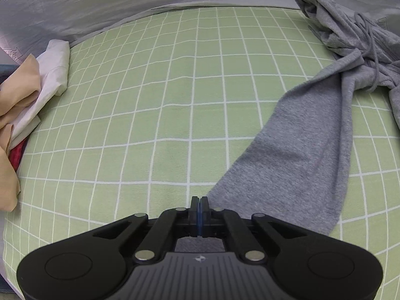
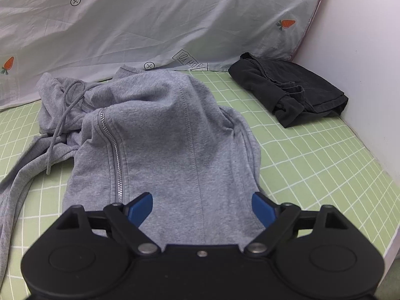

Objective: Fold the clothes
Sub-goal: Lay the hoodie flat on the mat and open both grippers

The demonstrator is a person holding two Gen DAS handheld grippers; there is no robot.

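The grey hoodie (image 2: 160,135) lay half-folded on my green checked sheet (image 1: 150,100), one sleeve (image 1: 300,150) trailing out. My left gripper (image 1: 199,206) was pressed together at the sleeve's cuff, whether on cloth I couldn't tell; my right gripper (image 2: 202,206) stood spread over the body. A black garment (image 2: 287,92) already sat folded, while a pile (image 1: 27,95) waited.

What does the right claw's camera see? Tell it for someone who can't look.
A grey zip hoodie lies on a green checked sheet, with the right claw open over its near edge. A folded black garment sits by the wall.

A bed in a green sheet with a white grid (image 1: 175,115) carries everything: a gray zip hoodie (image 2: 160,130) sprawls mid-sheet, a folded black garment (image 2: 290,92) at two o'clock from it, and a cream-and-tan clothes pile (image 1: 30,87) at nine o'clock.
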